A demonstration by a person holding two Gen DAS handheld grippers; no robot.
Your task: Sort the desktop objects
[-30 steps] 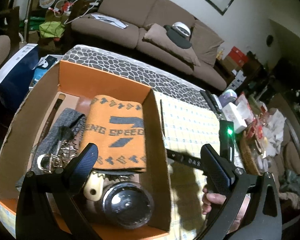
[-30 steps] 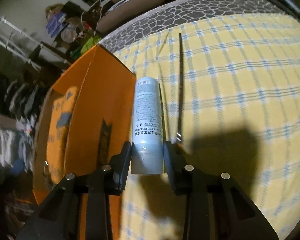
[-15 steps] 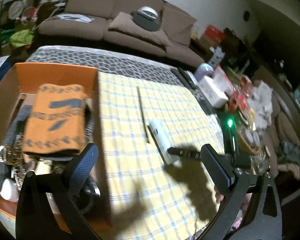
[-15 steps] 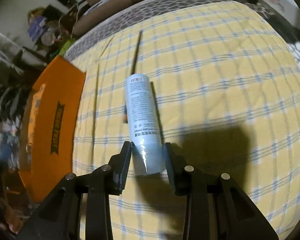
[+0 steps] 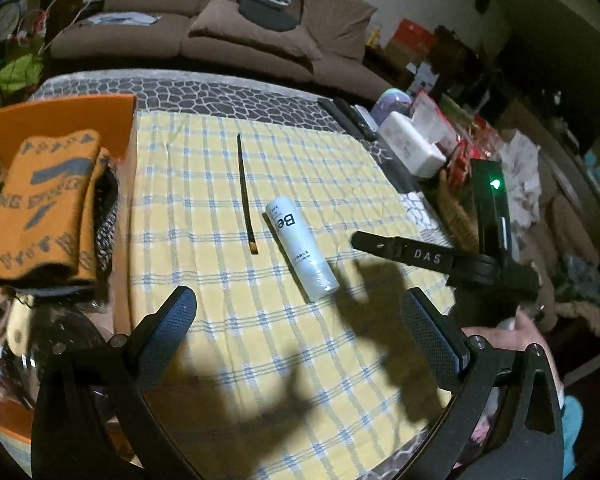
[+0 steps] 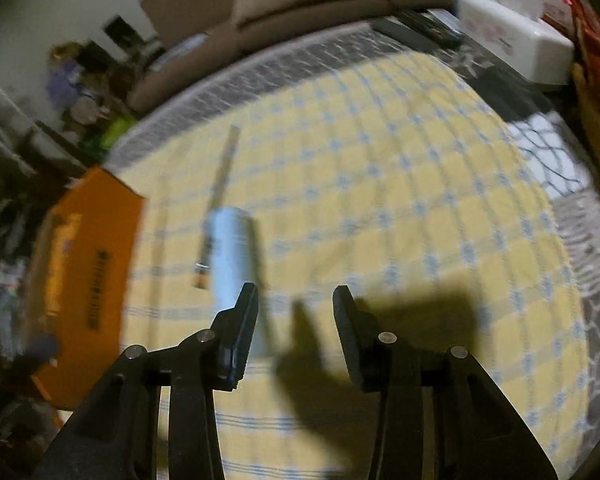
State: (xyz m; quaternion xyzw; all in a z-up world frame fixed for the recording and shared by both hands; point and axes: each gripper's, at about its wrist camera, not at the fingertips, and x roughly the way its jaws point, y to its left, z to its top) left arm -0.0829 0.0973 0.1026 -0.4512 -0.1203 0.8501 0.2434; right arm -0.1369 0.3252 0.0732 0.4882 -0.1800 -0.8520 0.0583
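The spray can (image 5: 301,254) is lying flat on the yellow checked cloth (image 5: 204,208) now, just beside the thin dark stick (image 5: 246,196) and a bit apart from the orange box (image 5: 66,124). Half a second ago the right gripper (image 6: 295,300) had it pinched between its fingers; now those fingers are spread apart with nothing in them, and the can sits off to their left, one finger overlapping its near end in the right wrist view. That view is pretty smeared with motion blur, so the can (image 6: 236,264) is just a pale blue cylinder there.

The left gripper (image 5: 300,320) is wide open like before, empty, hanging above the cloth near the can's closer end.

The left view gives you stuff the right one can't: the can's "Be" lettering, the folded orange knit (image 5: 40,208) piled in the box, and the right gripper's arm (image 5: 412,254) reaching in from the side. The right view only catches the box's outer wall (image 6: 88,280). Both show the white tissue box (image 6: 516,48) at the table's far edge.
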